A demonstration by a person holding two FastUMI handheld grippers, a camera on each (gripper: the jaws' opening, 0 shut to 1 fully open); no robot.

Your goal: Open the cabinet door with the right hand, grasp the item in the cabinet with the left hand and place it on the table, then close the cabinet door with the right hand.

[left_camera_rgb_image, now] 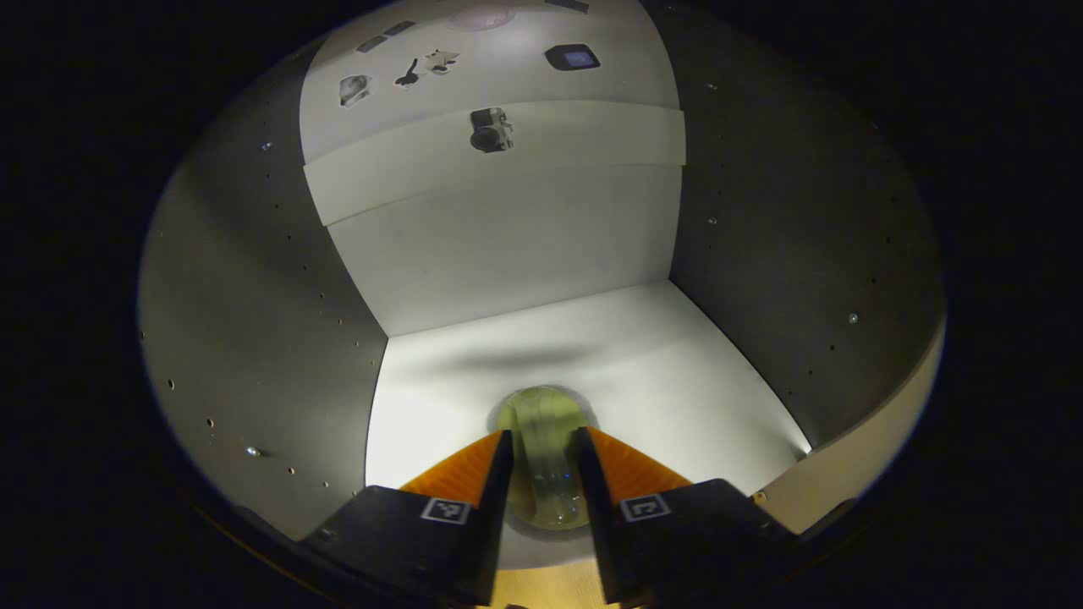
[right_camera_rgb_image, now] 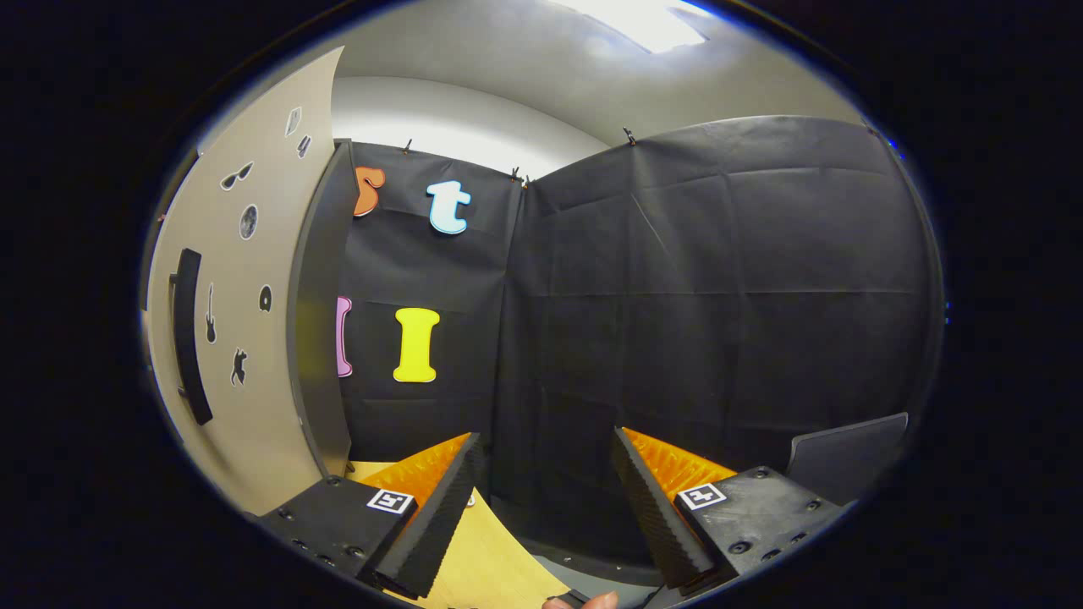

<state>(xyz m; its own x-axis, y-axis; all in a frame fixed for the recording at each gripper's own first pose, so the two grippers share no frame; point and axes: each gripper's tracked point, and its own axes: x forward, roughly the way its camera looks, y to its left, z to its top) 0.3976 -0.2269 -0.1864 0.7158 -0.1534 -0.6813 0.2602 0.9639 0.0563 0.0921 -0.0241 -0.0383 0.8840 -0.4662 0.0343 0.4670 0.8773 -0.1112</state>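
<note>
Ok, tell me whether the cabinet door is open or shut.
Open. In the right gripper view the cabinet door is swung out edge-on, its handle facing the camera; the left tool already reaches inside around the item.

The left gripper view is dim: the cabinet (left_camera_rgb_image: 541, 254) side walls lie in gloom, its floor glows palest at 7 o'clock, and a soft shadow crosses it. In the right gripper view a ceiling light (right_camera_rgb_image: 643, 21) glares at 12 o'clock, and fisheye distortion bows the open cabinet door (right_camera_rgb_image: 245, 338) at 9 o'clock.

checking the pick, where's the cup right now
In the left gripper view the cup stands on the cabinet's white floor, low and centre, between the left gripper's two fingers.
</note>
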